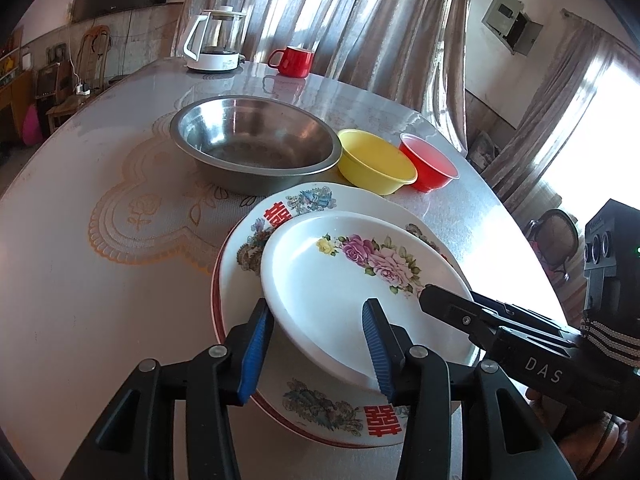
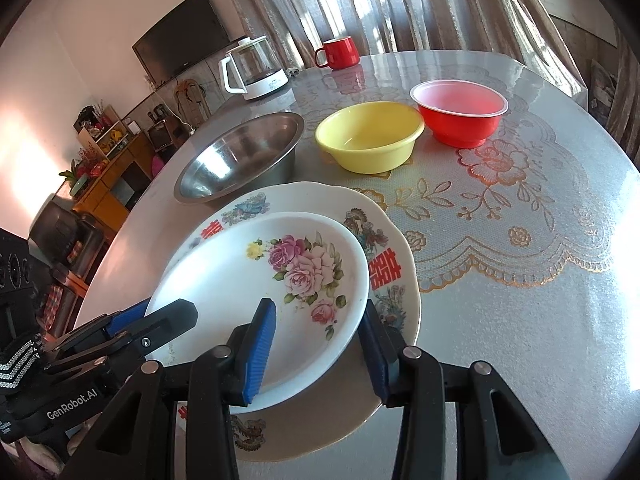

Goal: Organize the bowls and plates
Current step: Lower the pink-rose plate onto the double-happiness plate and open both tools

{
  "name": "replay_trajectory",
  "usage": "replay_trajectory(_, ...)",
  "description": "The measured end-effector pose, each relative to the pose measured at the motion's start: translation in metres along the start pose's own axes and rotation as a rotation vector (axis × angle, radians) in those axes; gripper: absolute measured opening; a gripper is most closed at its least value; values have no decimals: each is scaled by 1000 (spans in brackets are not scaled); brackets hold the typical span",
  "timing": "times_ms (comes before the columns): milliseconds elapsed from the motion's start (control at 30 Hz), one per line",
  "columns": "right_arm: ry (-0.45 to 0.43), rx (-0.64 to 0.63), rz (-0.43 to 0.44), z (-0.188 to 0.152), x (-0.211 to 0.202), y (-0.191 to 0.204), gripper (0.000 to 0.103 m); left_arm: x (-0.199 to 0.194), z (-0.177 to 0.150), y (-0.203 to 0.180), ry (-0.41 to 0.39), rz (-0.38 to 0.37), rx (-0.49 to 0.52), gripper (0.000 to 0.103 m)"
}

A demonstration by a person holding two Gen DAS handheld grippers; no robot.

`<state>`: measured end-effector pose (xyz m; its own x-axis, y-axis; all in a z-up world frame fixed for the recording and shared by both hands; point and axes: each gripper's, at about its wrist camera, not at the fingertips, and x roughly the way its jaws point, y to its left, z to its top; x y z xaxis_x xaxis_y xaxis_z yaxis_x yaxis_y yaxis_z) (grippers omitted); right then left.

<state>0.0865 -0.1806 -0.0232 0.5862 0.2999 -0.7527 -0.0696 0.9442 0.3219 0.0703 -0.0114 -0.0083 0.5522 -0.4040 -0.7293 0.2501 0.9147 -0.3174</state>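
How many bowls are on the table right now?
3: a steel bowl behind the stacked plates, a yellow bowl to its right, and a red bowl furthest right. None looks hidden.

"das" on right tongs (image 1: pixel 430 300); "genrobot.ai" on left tongs (image 2: pixel 176 314).

The right gripper (image 2: pixel 316 344) straddles the near rim of the rose-patterned plate (image 2: pixel 240 280), one finger above, one below. That plate lies on a larger plate (image 2: pixel 396 280). Beyond stand a steel bowl (image 2: pixel 240 160), yellow bowl (image 2: pixel 368 140) and red bowl (image 2: pixel 460 124) on the surface (image 2: pixel 520 320).
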Motion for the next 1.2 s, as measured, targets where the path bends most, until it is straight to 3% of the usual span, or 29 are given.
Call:
replay_trajectory(767,-2,-13,-32,-5,-11,1,44,-23,-4,-4,-53,-17,20,48)
replay_trajectory(1200,0,-47,-56,-7,-11,6,44,-13,-12,-9,-24,78,74,51)
